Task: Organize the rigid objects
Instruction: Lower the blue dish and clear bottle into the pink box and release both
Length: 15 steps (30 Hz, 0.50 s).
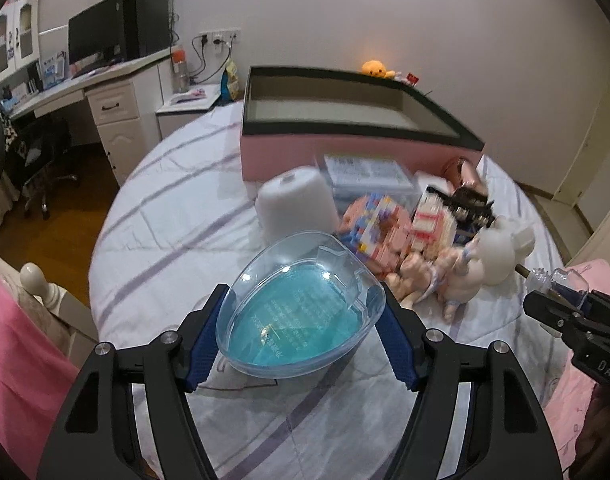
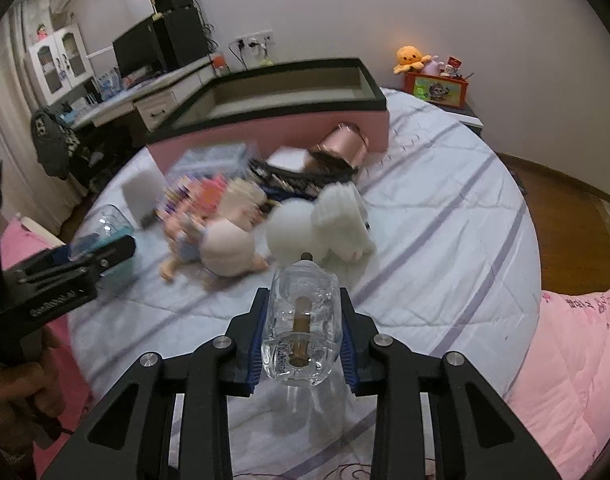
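White bedding with lilac stripes covers a bed in a bedroom; a desk with a monitor is seen at the far left. A pink storage box with a black rim stands open on the bedding, and its visible interior appears bare.

The left gripper is closed on a clear egg-shaped plastic case. The case is transparent, with a turquoise inner layer bearing fine print that cannot be read. Both blue ribbed pads press against its sides, at a medium spread.

The right gripper is clamped narrowly on a small clear glass bottle. The bottle is colourless, with a brown stem visible through the glass and a dark tip at its neck. It is held clear of the bedding, neck pointing away from the camera.

Between the grippers and the box, a blurred cluster lies on the bedding: a white fluffy toy, a pale doll, a toy-brick model, a white cylinder and a clear lidded container. A rose-gold cylindrical object, possibly a tin, lies against the box wall.
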Motion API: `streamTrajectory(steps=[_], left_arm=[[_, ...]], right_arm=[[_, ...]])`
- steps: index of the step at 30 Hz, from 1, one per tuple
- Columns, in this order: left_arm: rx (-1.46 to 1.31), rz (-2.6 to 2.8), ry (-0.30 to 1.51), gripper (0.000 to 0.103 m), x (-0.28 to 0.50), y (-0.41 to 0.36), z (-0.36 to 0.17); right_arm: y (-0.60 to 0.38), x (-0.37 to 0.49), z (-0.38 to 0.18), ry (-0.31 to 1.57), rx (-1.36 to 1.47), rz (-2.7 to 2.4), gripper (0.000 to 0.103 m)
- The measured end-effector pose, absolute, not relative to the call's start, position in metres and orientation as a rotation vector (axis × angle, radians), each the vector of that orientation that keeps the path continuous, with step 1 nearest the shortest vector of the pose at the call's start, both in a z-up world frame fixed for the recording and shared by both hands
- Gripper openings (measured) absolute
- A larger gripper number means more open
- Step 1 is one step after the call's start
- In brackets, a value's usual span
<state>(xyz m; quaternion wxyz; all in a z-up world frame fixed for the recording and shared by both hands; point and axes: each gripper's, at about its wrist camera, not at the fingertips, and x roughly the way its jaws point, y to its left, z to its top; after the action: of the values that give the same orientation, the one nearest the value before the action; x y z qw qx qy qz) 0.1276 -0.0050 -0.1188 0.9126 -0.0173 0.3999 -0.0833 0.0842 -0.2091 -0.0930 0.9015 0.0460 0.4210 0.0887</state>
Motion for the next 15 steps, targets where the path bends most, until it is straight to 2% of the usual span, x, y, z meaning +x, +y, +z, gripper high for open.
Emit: streamTrajectory(steps=[9, 15], left_arm=[[-0.058, -0.184, 0.727, 0.071, 0.169, 0.000, -0.067], [-0.067, -0.189, 0.721, 0.071, 0.232, -0.013, -0.053]], right_arm=[[-0.200, 0.145, -0.033, 0.734, 0.062, 0.260, 0.031], [-0.202, 0.217, -0.025, 0.724, 0.055, 0.254, 0.031]])
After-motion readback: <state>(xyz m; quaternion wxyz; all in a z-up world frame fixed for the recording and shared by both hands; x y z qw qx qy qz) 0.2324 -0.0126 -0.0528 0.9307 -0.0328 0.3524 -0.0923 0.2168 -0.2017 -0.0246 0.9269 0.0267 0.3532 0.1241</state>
